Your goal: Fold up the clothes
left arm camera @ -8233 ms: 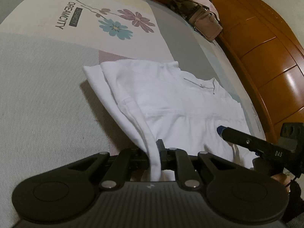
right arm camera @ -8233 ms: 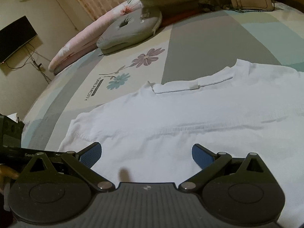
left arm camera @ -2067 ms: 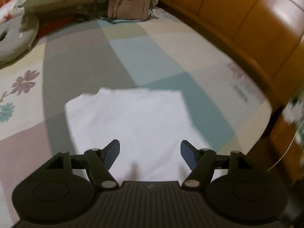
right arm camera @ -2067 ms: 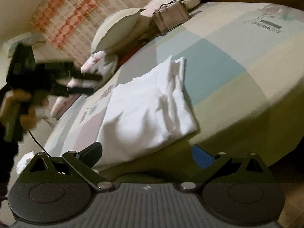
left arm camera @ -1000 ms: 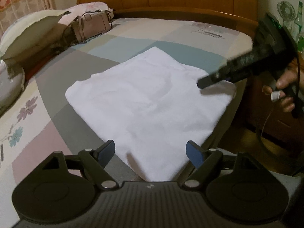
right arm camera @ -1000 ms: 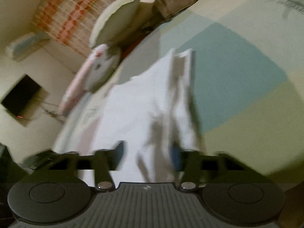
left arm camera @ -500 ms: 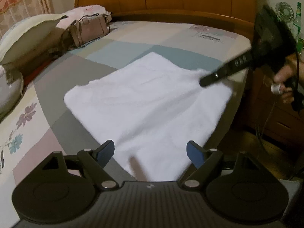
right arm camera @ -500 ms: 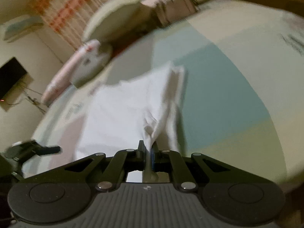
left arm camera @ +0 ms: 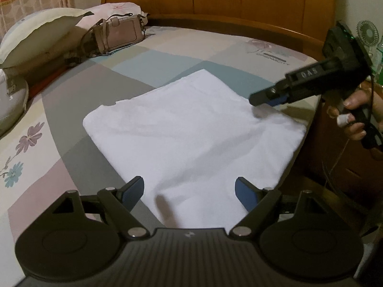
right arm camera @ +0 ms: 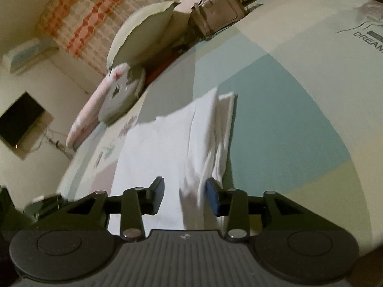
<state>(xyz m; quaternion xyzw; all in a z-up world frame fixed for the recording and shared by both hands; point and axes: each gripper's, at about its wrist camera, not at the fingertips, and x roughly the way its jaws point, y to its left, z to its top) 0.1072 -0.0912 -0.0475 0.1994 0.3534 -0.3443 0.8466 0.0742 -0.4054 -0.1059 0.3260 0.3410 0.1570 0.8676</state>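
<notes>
Right gripper just opening, jaws astride folded white shirt; left gripper wide, empty

Folded garment lies flat on bed, directly ahead of left gripper, its near edge between that claw's fingers. Right gripper sits over garment's far-right corner. Handbag and pillow beyond, ahead-left. Headboard behind them.
</notes>
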